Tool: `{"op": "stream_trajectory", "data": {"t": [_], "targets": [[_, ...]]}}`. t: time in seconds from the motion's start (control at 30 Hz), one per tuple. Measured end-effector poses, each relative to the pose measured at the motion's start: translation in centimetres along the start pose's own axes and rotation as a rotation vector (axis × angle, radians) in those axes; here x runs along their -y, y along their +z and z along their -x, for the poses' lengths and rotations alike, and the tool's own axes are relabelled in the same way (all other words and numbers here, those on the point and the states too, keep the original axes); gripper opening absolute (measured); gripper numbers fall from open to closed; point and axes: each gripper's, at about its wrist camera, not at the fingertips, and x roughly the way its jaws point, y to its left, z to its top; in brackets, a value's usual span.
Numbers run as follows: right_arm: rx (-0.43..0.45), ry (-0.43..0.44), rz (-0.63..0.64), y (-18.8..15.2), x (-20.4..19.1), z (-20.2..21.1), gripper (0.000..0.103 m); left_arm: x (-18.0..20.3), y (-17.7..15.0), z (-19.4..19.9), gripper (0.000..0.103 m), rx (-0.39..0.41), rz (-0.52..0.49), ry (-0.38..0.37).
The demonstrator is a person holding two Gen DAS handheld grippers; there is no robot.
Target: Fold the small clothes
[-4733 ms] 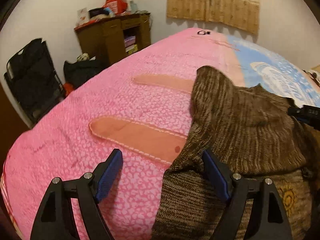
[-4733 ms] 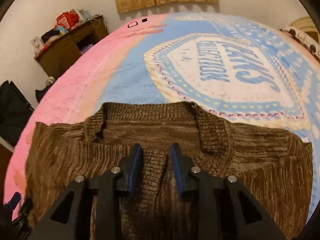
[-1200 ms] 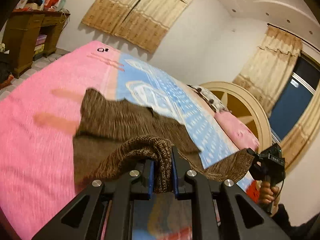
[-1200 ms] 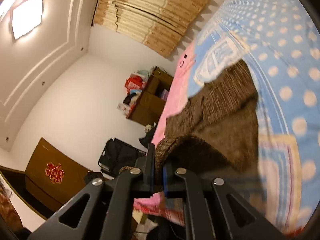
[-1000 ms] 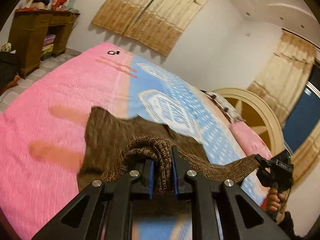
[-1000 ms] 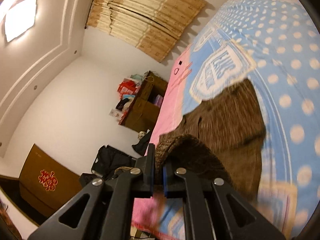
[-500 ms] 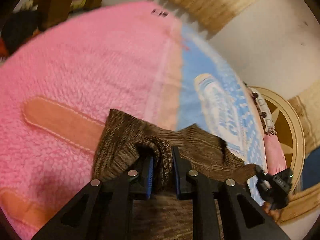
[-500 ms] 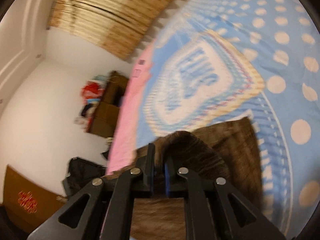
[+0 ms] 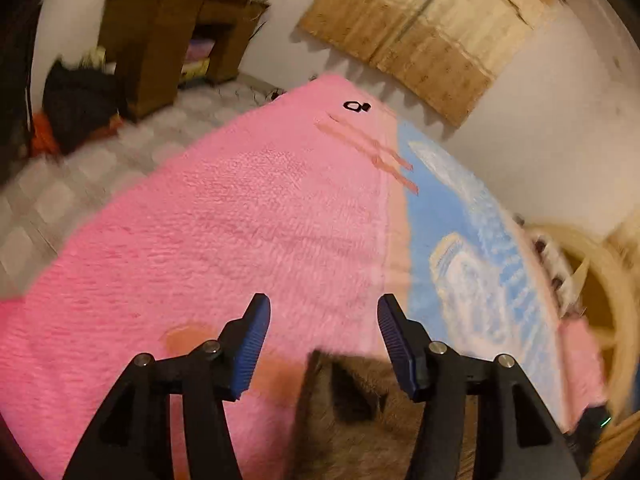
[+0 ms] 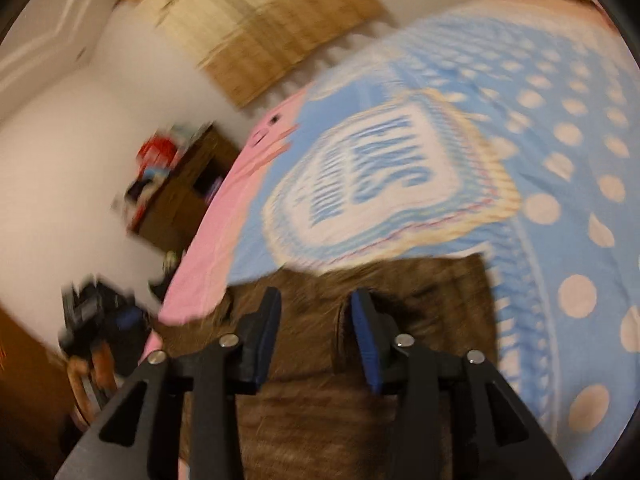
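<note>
The brown knit sweater [image 10: 420,312] lies folded on the bed, blurred by motion. In the left wrist view its top left corner [image 9: 352,400] shows between and below my open fingers. My left gripper [image 9: 322,320] is open and empty above the pink blanket [image 9: 240,220]. My right gripper [image 10: 316,312] is open and empty over the sweater's upper edge. The left gripper and the hand holding it also show at the left in the right wrist view [image 10: 100,320].
A blue dotted blanket with a white emblem [image 10: 384,176] covers the right half of the bed. A brown wooden desk [image 9: 168,40] and a dark bag [image 9: 76,100] stand beyond the bed's left side. A curved wooden headboard [image 9: 600,320] is at the right.
Both grippers have opened and let go of the sweater's hem, which now lies on the sweater's upper part. The left gripper has tilted up and away over the pink blanket.
</note>
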Motion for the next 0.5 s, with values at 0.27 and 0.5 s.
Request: {"op": "stream_trajectory", "data": {"t": [0.27,0.5], "targets": [[-0.208,0.073,0.161,-5.5,-4.8,-3.1,0.041,1.9,-8.1,1.1,0.057,-0.078,-0.202,0.018],[-0.254,-0.062,0.162,-4.1,-3.0,-6.2,0.036,4.5,-6.9,-4.5,0.057,-0.135,-0.338,0.116]]}}
